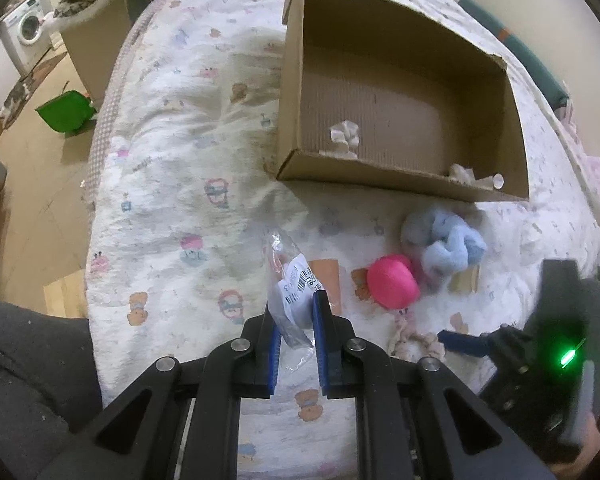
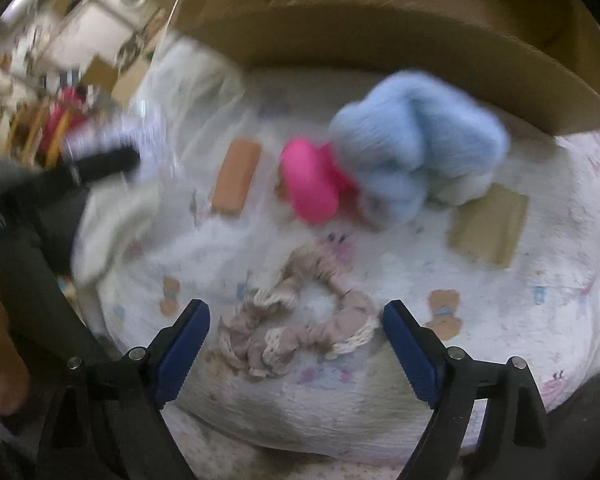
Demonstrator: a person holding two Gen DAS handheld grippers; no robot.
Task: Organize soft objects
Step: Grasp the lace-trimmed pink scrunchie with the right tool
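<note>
Both claws: left claw [image 1: 294,344] clamped on plastic packet [image 1: 290,292], right claw [image 2: 296,344] apart over beige scrunchie [image 2: 300,320].

Washing machine [image 1: 28,26], green bin [image 1: 66,112]

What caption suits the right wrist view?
Open right tongs hover over a beige scrunchie on the bedspread.

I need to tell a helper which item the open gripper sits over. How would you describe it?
On the bed quilt, nearer than the cardboard box, lies a beige scrunchie. Unlike the fluffy blue scrunchie and pink ball, it is thin, ruffled, lace-edged.
</note>
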